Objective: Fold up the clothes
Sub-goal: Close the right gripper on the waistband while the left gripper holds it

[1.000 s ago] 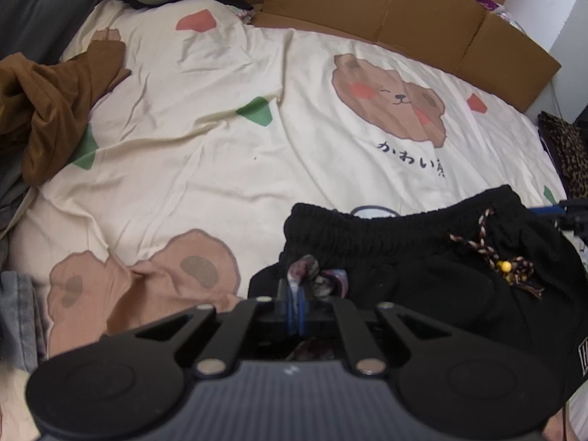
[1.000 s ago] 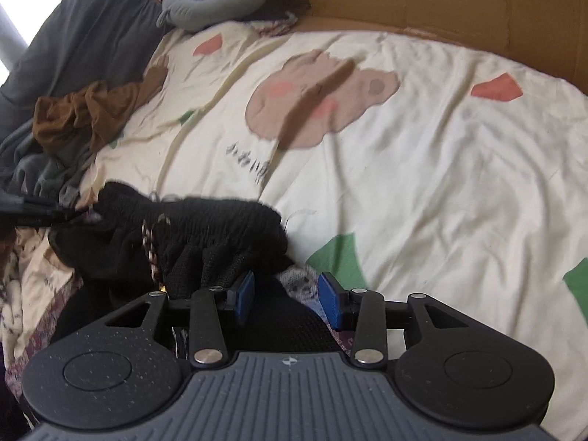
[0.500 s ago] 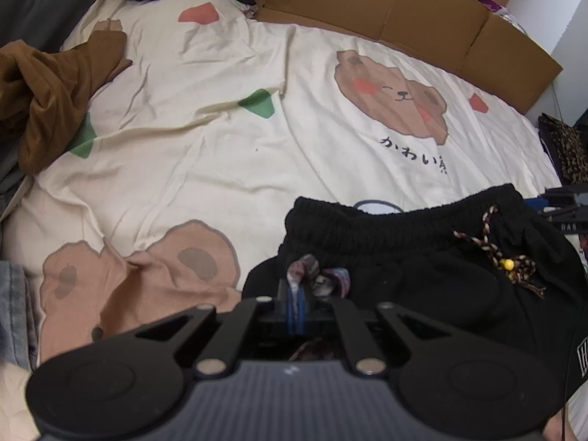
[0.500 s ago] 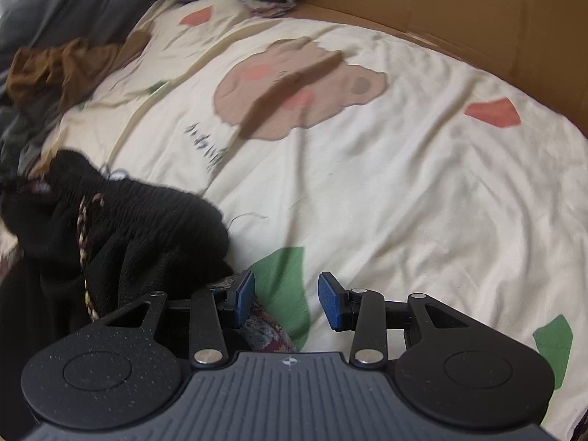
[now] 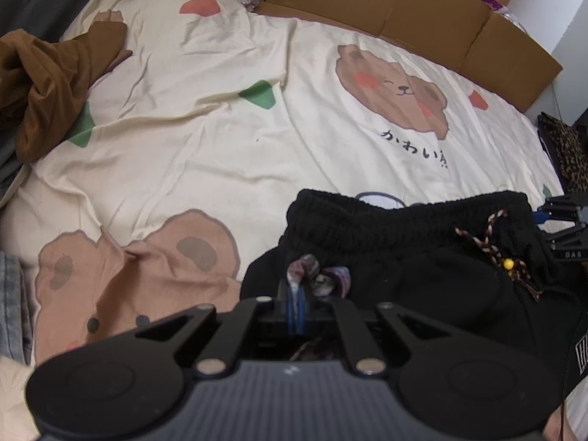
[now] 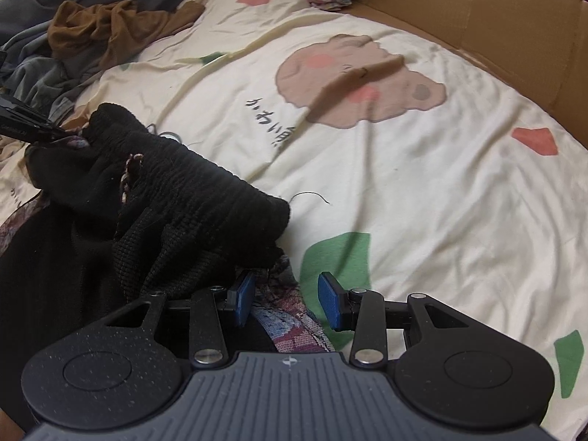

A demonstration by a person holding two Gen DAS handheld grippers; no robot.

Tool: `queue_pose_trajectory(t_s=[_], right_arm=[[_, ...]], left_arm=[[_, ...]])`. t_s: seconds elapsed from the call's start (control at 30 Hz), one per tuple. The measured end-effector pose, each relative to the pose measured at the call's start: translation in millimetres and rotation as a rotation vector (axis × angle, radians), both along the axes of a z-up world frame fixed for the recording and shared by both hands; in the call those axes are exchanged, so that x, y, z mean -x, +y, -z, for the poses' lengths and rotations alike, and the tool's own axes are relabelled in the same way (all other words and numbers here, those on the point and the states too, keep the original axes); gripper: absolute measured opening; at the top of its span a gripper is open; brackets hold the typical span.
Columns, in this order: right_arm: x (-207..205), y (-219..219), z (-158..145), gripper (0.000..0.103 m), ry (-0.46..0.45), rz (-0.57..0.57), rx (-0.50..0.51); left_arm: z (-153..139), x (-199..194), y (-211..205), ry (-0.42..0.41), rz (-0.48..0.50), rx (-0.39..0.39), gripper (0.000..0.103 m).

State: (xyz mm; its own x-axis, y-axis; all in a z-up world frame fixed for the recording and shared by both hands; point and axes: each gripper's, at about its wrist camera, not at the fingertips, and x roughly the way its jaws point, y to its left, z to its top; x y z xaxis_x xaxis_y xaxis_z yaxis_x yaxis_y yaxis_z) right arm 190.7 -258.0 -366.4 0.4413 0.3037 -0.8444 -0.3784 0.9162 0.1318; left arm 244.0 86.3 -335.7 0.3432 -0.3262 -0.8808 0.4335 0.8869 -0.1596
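Black shorts (image 5: 422, 257) with a ribbed elastic waistband and a braided drawstring (image 5: 492, 246) lie on the cream bear-print bedsheet (image 5: 220, 139). My left gripper (image 5: 296, 294) is shut on the left corner of the shorts, pinching the patterned inner fabric with the waistband. In the right wrist view the shorts (image 6: 176, 205) bunch at the left. My right gripper (image 6: 286, 297) is open at the right corner of the waistband, its blue pads (image 6: 329, 299) apart over patterned fabric (image 6: 290, 327), holding nothing.
A crumpled brown garment (image 5: 47, 84) lies at the sheet's left edge, with grey clothes (image 6: 40, 73) beside it. Cardboard panels (image 5: 404, 18) line the far side of the bed. A leopard-print item (image 5: 566, 154) sits at the right edge.
My right gripper has swung over the bed and back to the waistband's right corner, still open. The left gripper stays shut on the shorts and has shifted them slightly.
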Motion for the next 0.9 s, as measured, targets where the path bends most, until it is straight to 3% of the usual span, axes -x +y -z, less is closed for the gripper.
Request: queue_pose_trajectory(t_s=[0.5, 0.53, 0.63, 0.67, 0.9], right_arm=[[-21.0, 21.7, 5.4, 0.045, 0.030, -0.177, -0.112], [-22.1, 21.2, 5.5, 0.043, 0.032, -0.181, -0.114], [-21.5, 19.0, 2.4, 0.020, 0.023, -0.169, -0.115], [-20.6, 18.1, 1.0, 0.016, 0.017, -0.164, -0.111], [-13.2, 2.4, -20.0, 0.008, -0.041, -0.099, -0.075]], left_arm=[[3.4, -0.1, 4.9, 0.008, -0.003, 0.001, 0.003], [3.8, -0.2, 5.4, 0.008, -0.005, 0.001, 0.003], [4.1, -0.3, 5.5, 0.007, -0.007, 0.004, 0.003], [3.9, -0.4, 5.4, 0.004, -0.007, 0.003, 0.003], [-3.1, -2.3, 8.1, -0.034, -0.034, 0.025, 0.003]])
